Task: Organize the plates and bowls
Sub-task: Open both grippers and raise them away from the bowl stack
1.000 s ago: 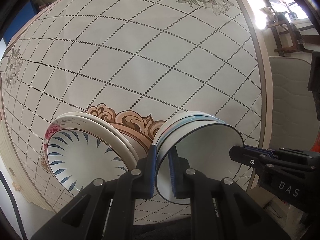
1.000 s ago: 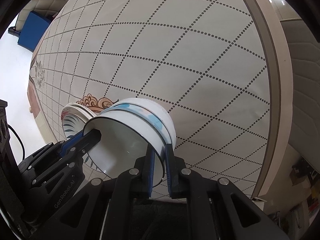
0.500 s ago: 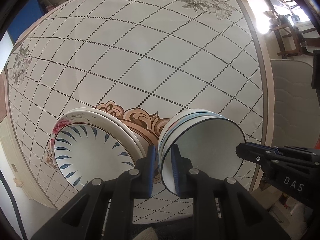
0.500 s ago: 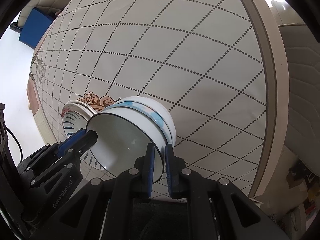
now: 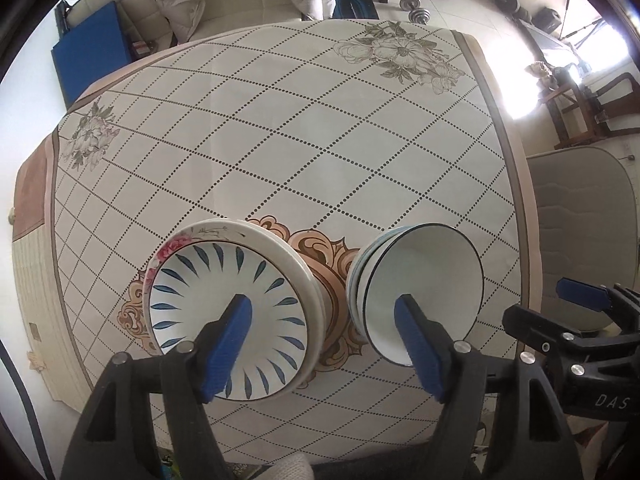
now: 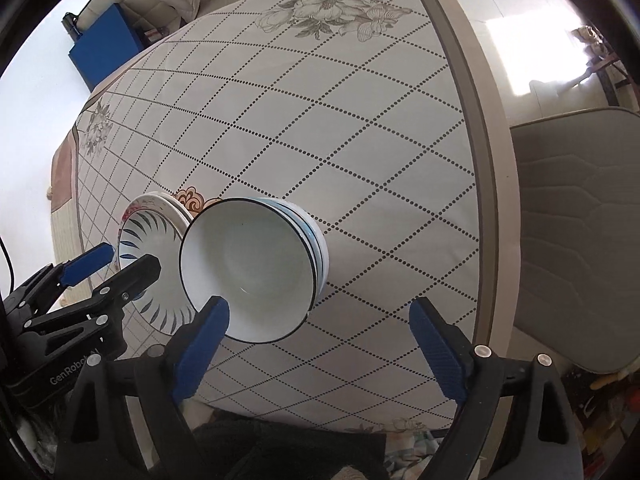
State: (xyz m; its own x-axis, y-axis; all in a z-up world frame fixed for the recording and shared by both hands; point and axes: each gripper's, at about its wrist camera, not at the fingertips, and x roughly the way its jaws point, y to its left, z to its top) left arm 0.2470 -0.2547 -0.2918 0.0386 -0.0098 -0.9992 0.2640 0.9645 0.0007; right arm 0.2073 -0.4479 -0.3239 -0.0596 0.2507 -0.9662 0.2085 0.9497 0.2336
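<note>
on the patterned tablecloth [image 5: 280,152] a stack of bowls [image 5: 420,288] sat just beside a stack of plates [image 5: 228,320], near the table's front edge. above them the left gripper [image 5: 324,344] hung with its jaws opening, gripping nothing. the right gripper [image 6: 320,344] likewise was spreading wide, blue pads clear of the bowls' rim.
</note>
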